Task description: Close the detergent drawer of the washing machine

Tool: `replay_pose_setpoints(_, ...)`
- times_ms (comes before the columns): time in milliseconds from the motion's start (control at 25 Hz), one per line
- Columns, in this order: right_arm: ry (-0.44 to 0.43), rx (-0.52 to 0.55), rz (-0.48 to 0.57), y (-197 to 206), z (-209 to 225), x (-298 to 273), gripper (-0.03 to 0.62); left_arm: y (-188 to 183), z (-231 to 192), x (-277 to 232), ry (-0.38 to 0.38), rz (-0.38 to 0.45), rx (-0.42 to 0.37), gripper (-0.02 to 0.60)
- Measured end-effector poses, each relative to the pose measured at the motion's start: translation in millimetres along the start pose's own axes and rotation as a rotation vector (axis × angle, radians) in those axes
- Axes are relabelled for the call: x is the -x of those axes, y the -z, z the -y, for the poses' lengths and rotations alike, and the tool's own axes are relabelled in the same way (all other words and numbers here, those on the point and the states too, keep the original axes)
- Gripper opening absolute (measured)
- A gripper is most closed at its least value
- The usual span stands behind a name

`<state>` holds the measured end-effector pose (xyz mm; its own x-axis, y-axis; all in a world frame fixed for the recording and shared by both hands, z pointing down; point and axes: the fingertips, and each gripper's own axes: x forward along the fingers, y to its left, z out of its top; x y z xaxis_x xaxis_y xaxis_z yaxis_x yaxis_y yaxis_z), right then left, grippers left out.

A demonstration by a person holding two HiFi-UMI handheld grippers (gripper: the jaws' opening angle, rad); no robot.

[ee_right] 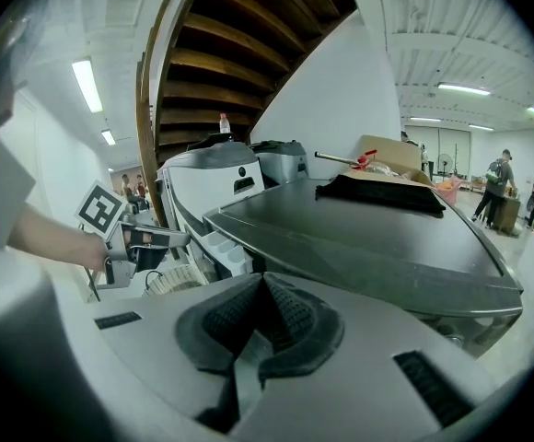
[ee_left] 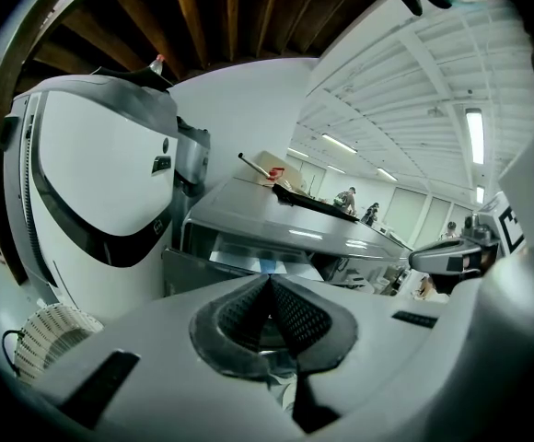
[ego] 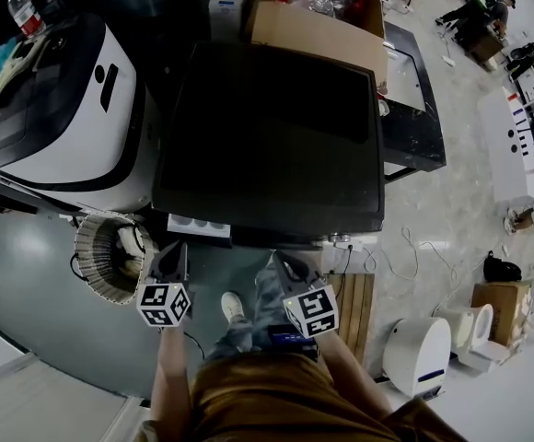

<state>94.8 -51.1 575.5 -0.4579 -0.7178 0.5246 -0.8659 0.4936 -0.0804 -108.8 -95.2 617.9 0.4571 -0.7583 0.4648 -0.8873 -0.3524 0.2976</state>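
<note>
Drawer: the detergent drawer (ego: 198, 226) stands pulled out, white compartments showing, at the near-left front corner of the dark-topped washing machine (ego: 276, 127).
Left gripper: the left gripper (ee_left: 269, 284) has its jaws pressed together on nothing. It hangs just near of the drawer front, probably lined up to push it in.
Right gripper: the right gripper (ee_right: 260, 288) is likewise closed and empty, held aside to the right, apparently idle.
Surface: grey floor (ego: 37, 247), with a woven basket (ego: 101, 256) left of the drawer.
Room: a cardboard box (ego: 313, 26) on the far side; a stair overhead.
</note>
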Motion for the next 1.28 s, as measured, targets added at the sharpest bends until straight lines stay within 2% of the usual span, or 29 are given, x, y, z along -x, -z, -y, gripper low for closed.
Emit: replay_pose_setpoints(1280, 0.004, -0.006, -0.001, -13.8, 19.9, -16.4, 0.012, -23.8, -7.0, -38.1, -0.018, 0.035, 0.044, 0.025)
